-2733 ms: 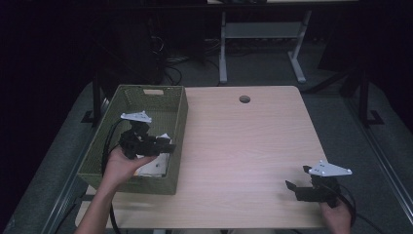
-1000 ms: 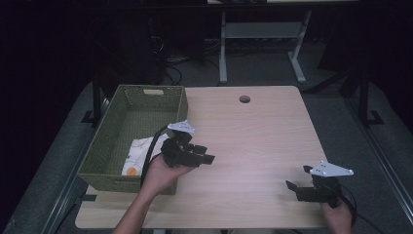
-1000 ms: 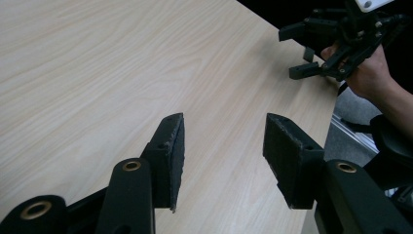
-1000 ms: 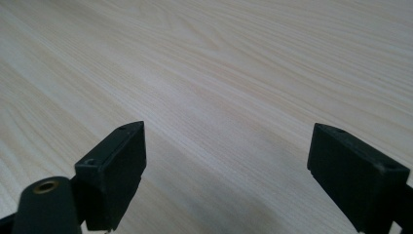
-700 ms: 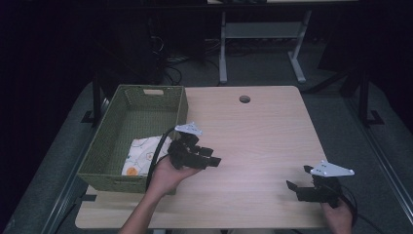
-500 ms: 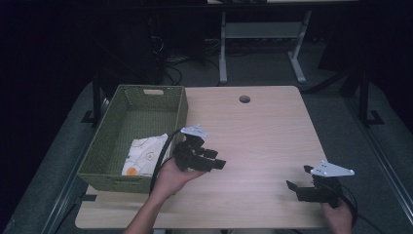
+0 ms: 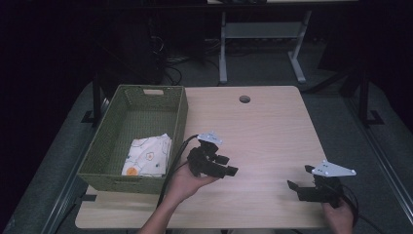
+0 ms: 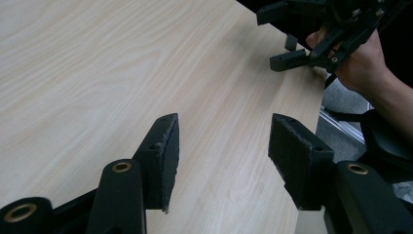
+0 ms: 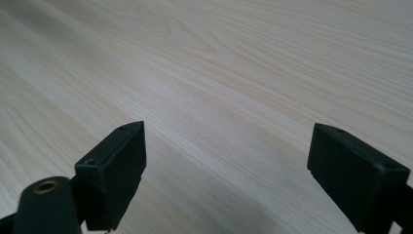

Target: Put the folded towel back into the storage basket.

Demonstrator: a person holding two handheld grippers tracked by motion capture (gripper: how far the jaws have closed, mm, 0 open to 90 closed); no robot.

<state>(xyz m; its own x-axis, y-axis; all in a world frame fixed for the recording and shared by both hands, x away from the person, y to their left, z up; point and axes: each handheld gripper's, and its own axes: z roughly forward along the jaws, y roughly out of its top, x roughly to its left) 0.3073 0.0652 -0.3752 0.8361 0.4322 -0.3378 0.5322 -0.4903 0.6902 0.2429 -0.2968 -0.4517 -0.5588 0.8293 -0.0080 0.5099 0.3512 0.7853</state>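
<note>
Left tool [image 7: 225, 165] swung right out of the basket [image 7: 181, 114], jaws spread and empty; cloth [image 7: 146, 155] lay inside; right tool [image 7: 300, 178] gaped, empty.

No readable text, label, brand or number anywhere

- Counter [image 7: 272, 131]: pale wood-grain top, smooth, matt w/ slight sheen.
- Basket [image 7: 97, 146]: green woven weave, rough-looking.
- Cloth [image 7: 146, 156] in basket: soft white fabric, printed spots.
- Left gripper [image 8: 221, 151]: matt black plastic jaws, pads rough-edged; brass-look inserts.
- Right gripper [image 9: 226, 165]: matt black plastic; grey plate [image 7: 333, 169] flat, dull.
</note>
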